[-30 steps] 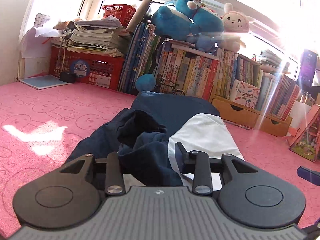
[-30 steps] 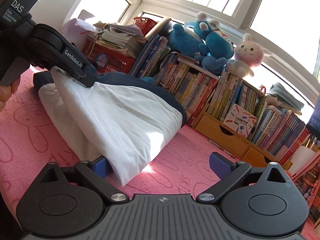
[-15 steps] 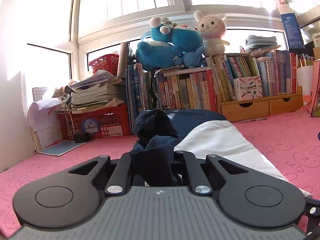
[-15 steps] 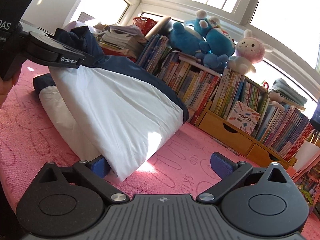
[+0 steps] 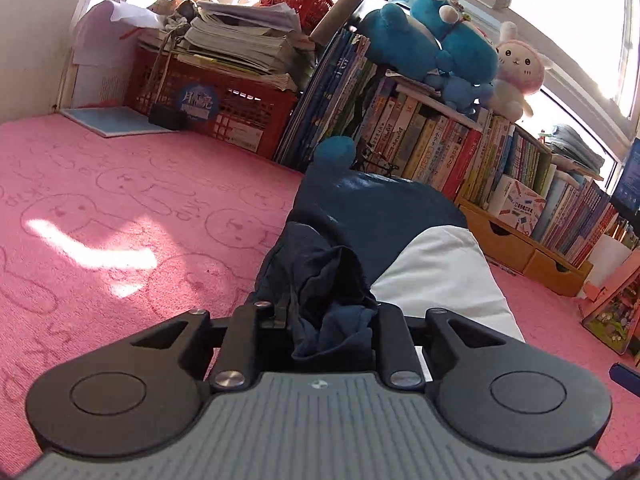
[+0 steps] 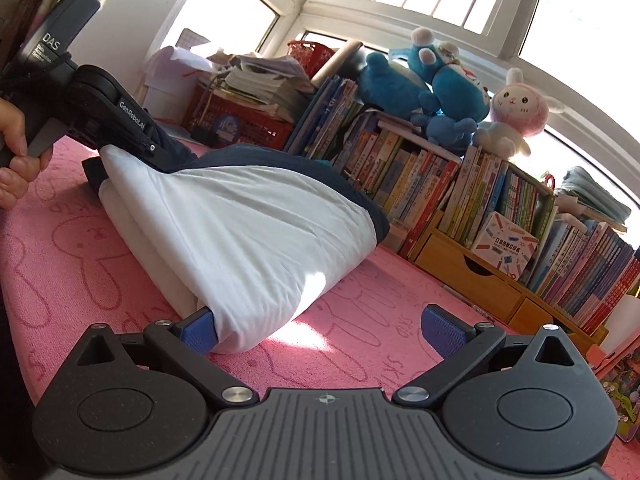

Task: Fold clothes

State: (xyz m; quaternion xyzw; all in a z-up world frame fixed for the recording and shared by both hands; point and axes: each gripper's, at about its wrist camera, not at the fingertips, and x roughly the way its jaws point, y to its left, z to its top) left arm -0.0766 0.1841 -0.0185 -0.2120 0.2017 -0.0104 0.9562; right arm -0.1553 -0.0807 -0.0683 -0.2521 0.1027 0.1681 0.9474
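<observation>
Left gripper (image 5: 332,316) has a bunched wad of navy fabric (image 5: 328,300) sitting between its two black fingers (image 5: 386,340), and the jaws are easing apart right now, with the cloth filling the gap between them, pads hidden by it. That wad belongs to the folded navy and white garment (image 6: 248,228), which lies on the pink mat (image 5: 120,240) and stretches away towards the bookshelf. Over in the right wrist view, the same left tool comes in from the upper left, a hand (image 6: 16,148) wrapped round its handle, its tip down on the garment's far, navy end. Right gripper (image 6: 320,320) is spread wide and low over the mat: its left blue pad (image 6: 198,330) is touching the near white corner of the garment, its right blue pad (image 6: 442,330) stands well clear over bare pink, so nothing is pinched there. Behind all of it, a row of books (image 6: 420,184) runs along the window side, with wooden drawers (image 6: 472,276) beneath, blue plush toys (image 6: 432,84) and a pink rabbit plush (image 6: 516,112) perched on top, and a red crate (image 5: 224,108) under a stack of papers at the left.
</observation>
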